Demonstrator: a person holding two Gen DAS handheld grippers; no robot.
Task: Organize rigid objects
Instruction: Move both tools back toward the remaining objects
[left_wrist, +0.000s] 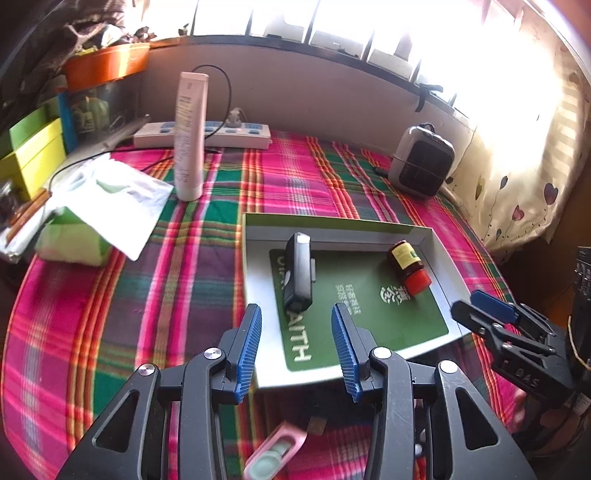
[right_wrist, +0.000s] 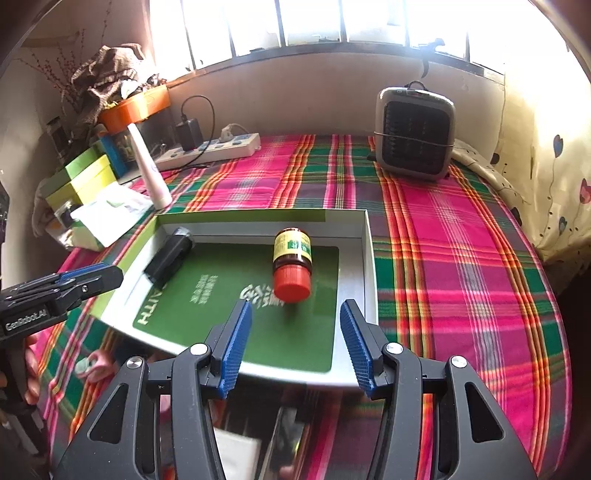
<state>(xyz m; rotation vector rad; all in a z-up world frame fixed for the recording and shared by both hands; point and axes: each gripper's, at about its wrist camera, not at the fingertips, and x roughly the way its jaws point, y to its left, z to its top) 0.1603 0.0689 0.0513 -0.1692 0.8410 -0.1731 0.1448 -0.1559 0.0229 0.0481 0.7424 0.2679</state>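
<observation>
Left wrist view: left gripper (left_wrist: 295, 325) hangs parted and empty at the tray's (left_wrist: 439, 254) near rim. Black device (left_wrist: 297, 275) and red-capped bottle (left_wrist: 408, 267) lie inside, apart, looking sorted. Right gripper (right_wrist: 295, 328), equally parted, holds nothing.

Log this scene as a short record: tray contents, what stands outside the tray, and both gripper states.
tray: shallow box, green mat inside
in tray: black device; brown bottle with red cap, lying on its side
outside tray: white tube upright; heater; pink case
left gripper: open, empty
right gripper: open, empty
</observation>
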